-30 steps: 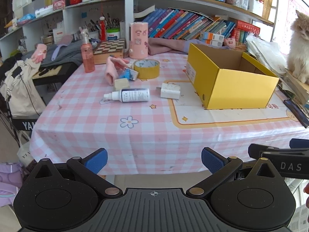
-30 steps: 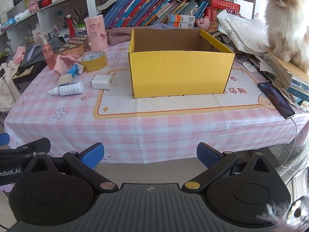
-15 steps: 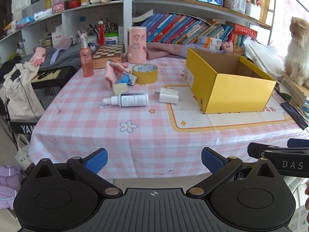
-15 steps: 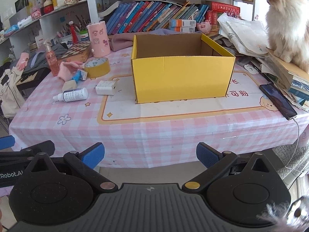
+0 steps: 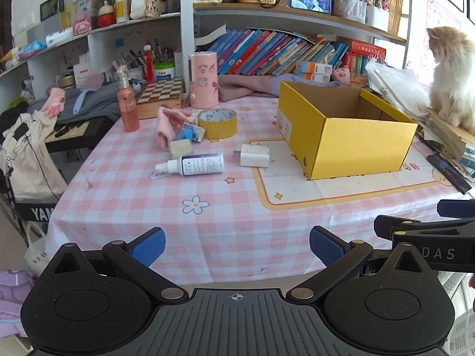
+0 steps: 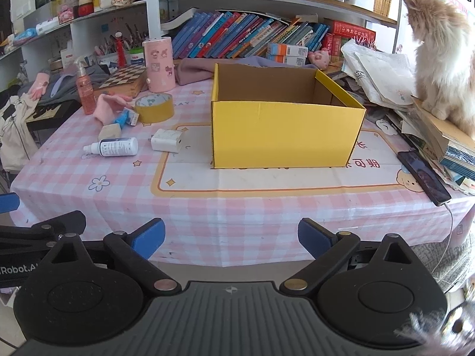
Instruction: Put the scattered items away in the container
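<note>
My left gripper and right gripper spread, empty, right just narrowed slightly. Yellow box far right; spray bottle, charger, tape roll left. Risk: bottle rolls when pinched; cat may intrude.

The box stands on the table, with the charger and bottle to its left.

Bright daylight enters from upper right, washing out the window area. Shadows soft. Focus sharp centrally; strong fisheye curvature bends shelves at edges, corners vignetted black.
</note>
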Available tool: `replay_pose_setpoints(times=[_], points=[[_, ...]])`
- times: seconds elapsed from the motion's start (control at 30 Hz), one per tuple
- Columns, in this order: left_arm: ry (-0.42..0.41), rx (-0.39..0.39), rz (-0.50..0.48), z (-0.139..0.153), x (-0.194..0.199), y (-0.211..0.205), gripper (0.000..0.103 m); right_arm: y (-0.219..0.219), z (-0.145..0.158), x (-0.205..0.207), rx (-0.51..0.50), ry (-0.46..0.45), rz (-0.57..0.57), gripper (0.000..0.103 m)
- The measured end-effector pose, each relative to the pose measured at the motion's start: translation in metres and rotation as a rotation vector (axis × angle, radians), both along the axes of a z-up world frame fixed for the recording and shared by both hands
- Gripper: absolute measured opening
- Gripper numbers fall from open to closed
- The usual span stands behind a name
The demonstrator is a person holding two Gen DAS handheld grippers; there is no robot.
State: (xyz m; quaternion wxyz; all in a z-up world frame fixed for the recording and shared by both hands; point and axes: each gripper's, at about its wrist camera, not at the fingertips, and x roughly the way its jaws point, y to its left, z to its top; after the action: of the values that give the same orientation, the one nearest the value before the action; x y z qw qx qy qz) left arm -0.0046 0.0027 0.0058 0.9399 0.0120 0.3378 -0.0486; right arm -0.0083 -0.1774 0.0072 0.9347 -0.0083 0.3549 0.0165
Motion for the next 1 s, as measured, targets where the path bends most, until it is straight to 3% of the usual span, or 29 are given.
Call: replay_pose_setpoints(times=[0.17,0.3,0.6,1.0], points=[[-0.018,0.016,-0.044,0.000,-0.001,-0.003,0.103,0.001,-0.001,0.000,-0.015,0.005,-0.001,0.095],[-0.003,-0.018,-0.045,-0.003,0.000,0.003,0.103,0.006,-0.004,0.001,-0.011,0.011,0.016,0.087],[-0.036,-0.061,0.131,0.001,-0.009,0.039,0.103,0.017,-0.005,0.005,0.015,0.019,0.034,0.084],[0.023,-0.012,0.149,-0.003,-0.003,0.053,0.103,0.042,-0.003,0.009,0.022,0.027,0.117,0.084]])
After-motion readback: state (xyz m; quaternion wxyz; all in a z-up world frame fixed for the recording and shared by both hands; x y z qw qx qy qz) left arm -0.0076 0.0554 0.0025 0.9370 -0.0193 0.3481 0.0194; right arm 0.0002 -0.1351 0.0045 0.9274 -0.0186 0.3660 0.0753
